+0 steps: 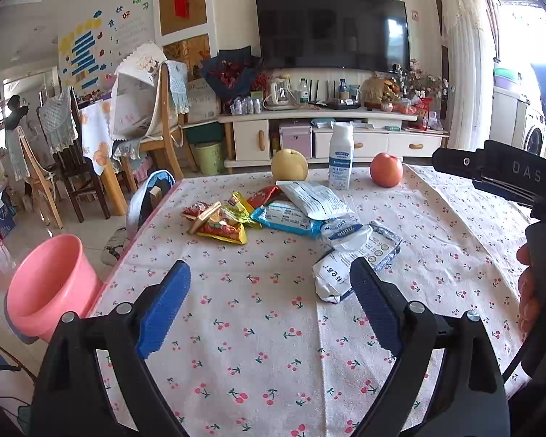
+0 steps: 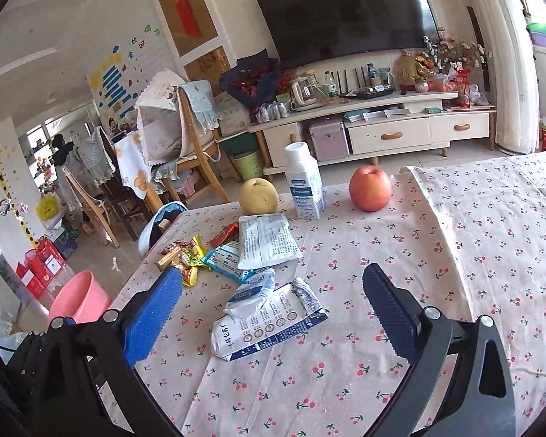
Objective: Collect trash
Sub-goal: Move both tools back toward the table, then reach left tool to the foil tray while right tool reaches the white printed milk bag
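The tabletop (image 1: 258,346), under a cherry-print cloth, carries everything. Off its left edge, lower down, stands a pink bucket (image 1: 49,284), probably placed there to take the trash. Along the far edge stand a yellow pear (image 1: 289,165), a white milk bottle (image 1: 341,156) and a red apple (image 1: 386,169) (kept apart from the litter, so likely not meant for collecting). Nearer, toward the middle and far-left part, lies the trash: a big white wrapper (image 2: 265,242), a crumpled blue-and-white wrapper (image 2: 269,322) closest to the near edge, then small bright snack wrappers (image 1: 222,220) by the left edge. The left gripper (image 1: 269,309) hovers with jaws apart and empty beside the crumpled wrapper; the right gripper (image 2: 273,313) also has its jaws spread, framing that wrapper without touching it.
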### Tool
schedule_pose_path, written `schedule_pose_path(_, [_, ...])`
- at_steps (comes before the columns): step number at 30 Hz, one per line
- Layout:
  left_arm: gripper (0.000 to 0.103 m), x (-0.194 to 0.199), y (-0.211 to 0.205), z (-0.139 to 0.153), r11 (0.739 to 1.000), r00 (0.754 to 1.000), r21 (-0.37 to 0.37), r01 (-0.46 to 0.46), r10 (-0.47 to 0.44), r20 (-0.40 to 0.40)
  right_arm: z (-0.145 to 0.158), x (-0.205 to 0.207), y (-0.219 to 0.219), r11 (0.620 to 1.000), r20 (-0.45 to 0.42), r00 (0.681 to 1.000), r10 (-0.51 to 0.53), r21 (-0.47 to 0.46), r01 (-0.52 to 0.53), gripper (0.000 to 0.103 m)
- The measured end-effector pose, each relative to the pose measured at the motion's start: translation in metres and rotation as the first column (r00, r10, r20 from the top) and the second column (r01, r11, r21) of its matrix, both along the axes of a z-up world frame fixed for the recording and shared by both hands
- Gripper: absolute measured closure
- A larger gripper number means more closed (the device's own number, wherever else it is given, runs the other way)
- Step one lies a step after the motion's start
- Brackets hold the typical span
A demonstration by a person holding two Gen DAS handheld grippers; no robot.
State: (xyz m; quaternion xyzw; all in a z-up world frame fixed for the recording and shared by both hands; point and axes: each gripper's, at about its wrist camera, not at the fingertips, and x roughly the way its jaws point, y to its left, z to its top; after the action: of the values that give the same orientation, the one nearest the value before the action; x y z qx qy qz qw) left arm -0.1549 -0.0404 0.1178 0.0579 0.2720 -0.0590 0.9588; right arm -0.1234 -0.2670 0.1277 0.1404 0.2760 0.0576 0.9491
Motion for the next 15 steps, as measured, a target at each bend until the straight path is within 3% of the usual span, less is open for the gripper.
schedule_pose_path(15, [0.013,0.012,0.003,-0.008,0.998,0.997,-0.048,0.046,-0.048,-0.056,-0.035,0.026,-0.041,0.994,-0.209,0.976,-0.058,0.074,0.075,0.005])
